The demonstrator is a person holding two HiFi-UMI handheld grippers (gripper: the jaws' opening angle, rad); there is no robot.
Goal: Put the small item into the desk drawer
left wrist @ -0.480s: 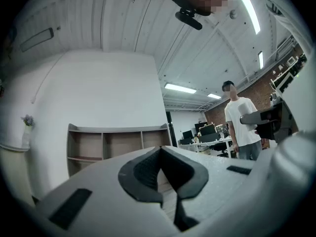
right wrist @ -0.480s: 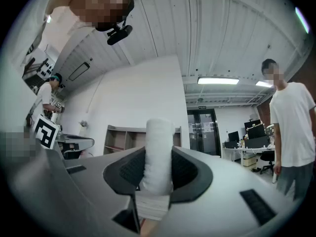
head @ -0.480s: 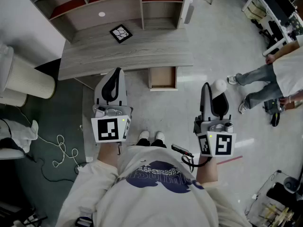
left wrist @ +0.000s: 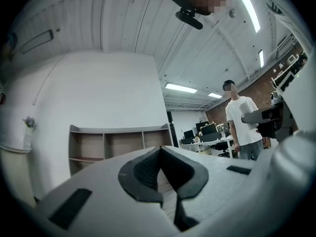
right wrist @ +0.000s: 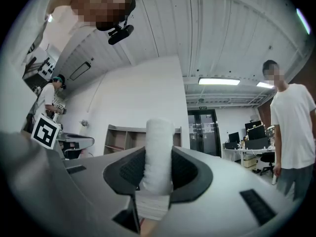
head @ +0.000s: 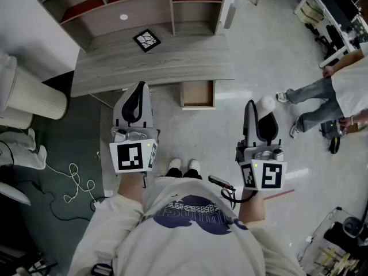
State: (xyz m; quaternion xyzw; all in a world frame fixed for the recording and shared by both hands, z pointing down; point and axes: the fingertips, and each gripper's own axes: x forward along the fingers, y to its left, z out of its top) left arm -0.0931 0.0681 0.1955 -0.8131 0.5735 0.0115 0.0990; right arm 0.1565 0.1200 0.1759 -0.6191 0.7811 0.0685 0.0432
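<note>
The desk drawer (head: 198, 94) stands pulled open under the front edge of the grey wooden desk (head: 155, 62), and its inside looks bare. My right gripper (head: 257, 104) hangs to the right of the drawer over the floor, shut on a small white roll (head: 266, 104). In the right gripper view the roll (right wrist: 158, 152) stands upright between the dark pads (right wrist: 131, 169). My left gripper (head: 140, 87) is just left of the drawer at the desk's front edge. Its jaws meet with nothing between them in the left gripper view (left wrist: 160, 151).
A black-and-white patterned square (head: 147, 39) lies on the desk below the shelf unit (head: 138, 2). A pale ribbed cylinder (head: 31, 94) stands to the left, with a loose cord (head: 72, 183) on the floor. A bystander (head: 328, 91) stands at the right; my feet (head: 183, 165) are below the drawer.
Both grippers stay almost where they were; the left one has crept slightly up. White shapes at the left edge of the head view have shifted.
</note>
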